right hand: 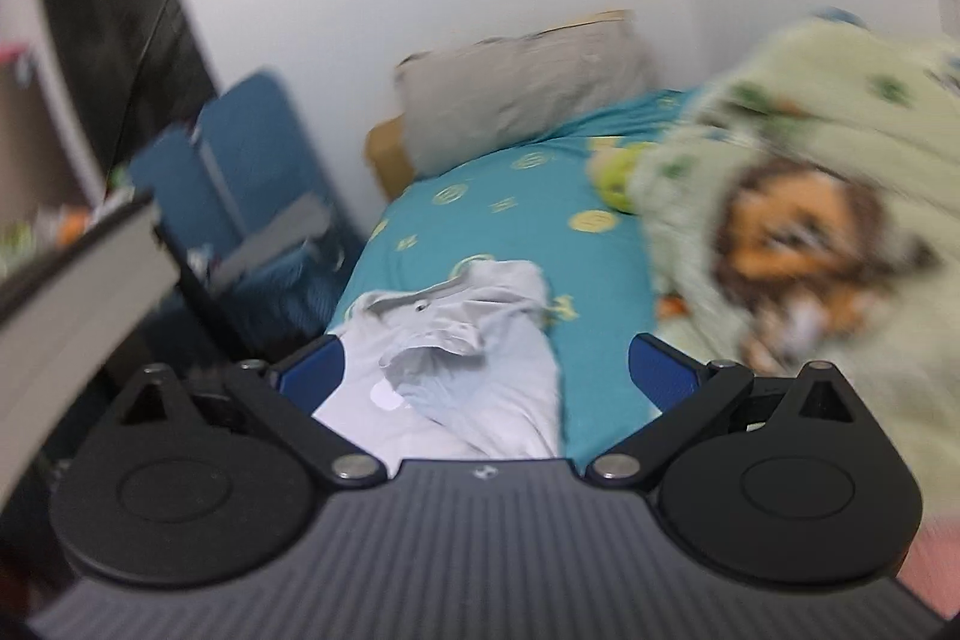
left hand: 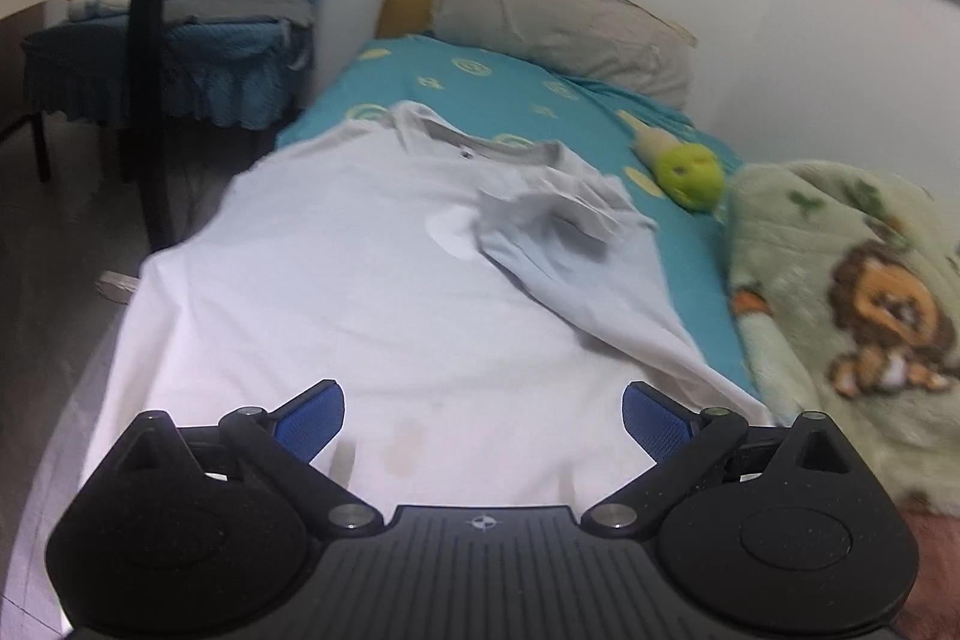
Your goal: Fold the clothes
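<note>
A white T-shirt [left hand: 360,280] lies spread on the teal bed sheet [left hand: 498,88], collar toward the pillow, with its right sleeve [left hand: 558,232] folded in over the chest. My left gripper [left hand: 483,418] is open and empty, hovering over the shirt's lower hem. In the right wrist view the shirt [right hand: 456,370] lies ahead and below, its right side folded over. My right gripper [right hand: 486,370] is open and empty above the shirt's right part and the sheet [right hand: 540,220]. That view is blurred.
A grey pillow [left hand: 564,16] leans on the wall at the bed's head. A green plush toy [left hand: 687,172] lies on the sheet. A green lion-print blanket [left hand: 852,304] is heaped on the right. A blue covered chair [left hand: 234,22] stands left of the bed.
</note>
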`<state>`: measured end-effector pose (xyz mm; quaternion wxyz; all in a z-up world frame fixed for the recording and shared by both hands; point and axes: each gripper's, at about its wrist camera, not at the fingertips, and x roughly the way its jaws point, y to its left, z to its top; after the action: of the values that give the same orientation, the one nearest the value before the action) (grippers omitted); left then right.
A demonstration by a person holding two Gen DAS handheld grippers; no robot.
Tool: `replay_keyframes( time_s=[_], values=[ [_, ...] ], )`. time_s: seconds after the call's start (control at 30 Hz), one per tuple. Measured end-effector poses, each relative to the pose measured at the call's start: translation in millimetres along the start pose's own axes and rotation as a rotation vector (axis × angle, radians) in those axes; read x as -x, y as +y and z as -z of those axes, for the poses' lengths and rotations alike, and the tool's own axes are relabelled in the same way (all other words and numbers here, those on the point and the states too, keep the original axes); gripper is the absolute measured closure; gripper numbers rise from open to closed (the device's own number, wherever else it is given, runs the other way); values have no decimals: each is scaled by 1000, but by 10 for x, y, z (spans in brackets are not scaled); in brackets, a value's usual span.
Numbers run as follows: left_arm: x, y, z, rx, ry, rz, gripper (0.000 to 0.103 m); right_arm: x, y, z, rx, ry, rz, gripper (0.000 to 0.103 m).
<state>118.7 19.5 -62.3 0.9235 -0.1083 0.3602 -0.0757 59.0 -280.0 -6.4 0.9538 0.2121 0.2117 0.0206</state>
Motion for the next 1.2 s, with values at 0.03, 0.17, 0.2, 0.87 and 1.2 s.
replay_keyframes(
  time_s=[0.03,0.17,0.2,0.87,1.2],
  values=[
    [46,-45,38,-8,14,26,5,68,-76,30,-20,-9,21,0],
    [184,-263,229,-20,91,187,12,176,-277,21,-49,-47,78,0],
    [193,-356,298,-30,114,225,13,188,-317,-11,-52,-62,90,0],
    [-7,-888,1007,-110,431,322,57,32,-824,-23,-157,-22,90,0],
    [66,-983,1094,-160,449,412,99,-86,-617,64,-94,40,57,0]
  ],
)
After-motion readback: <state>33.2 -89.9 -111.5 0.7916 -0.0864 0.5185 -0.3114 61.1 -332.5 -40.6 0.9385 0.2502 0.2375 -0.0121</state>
